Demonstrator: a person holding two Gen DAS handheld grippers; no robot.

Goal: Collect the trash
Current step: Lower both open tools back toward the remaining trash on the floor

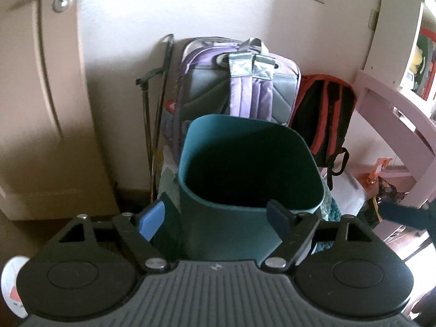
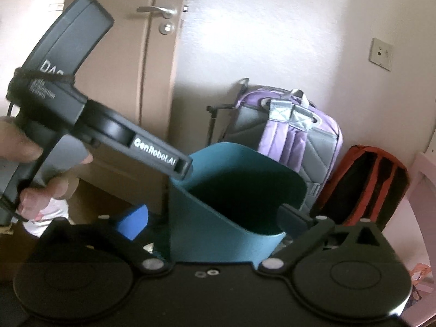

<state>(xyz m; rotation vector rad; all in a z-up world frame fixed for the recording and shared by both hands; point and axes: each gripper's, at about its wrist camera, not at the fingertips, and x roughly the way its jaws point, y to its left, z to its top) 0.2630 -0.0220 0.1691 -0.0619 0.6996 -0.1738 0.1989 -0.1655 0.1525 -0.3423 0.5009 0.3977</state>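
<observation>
Both views centre on a teal bin (image 1: 245, 163) standing on the floor against the wall, in the middle of each frame. Its mouth is open and upright; the interior is in deep shadow, so whether any trash lies at the bottom cannot be told. Left gripper (image 1: 216, 216): jaws spread, nothing between the pads, with the bin's near wall showing in the gap. Right gripper (image 2: 215, 218): jaws spread wide, likewise empty, straddling the bin's near rim in the picture without visibly touching it. Neither tool carries trash, so judged from this, either a drop has been made or a pick is yet to come; no loose trash item is identifiable in either view. In the right view the left tool crosses the left of the frame, held in a person's hand (image 2: 35, 169). Behind the bin, upper centre: a purple backpack (image 1: 245, 81); to its right, a red and black backpack (image 1: 324, 114). A door (image 1: 32, 81) fills the left.
</observation>
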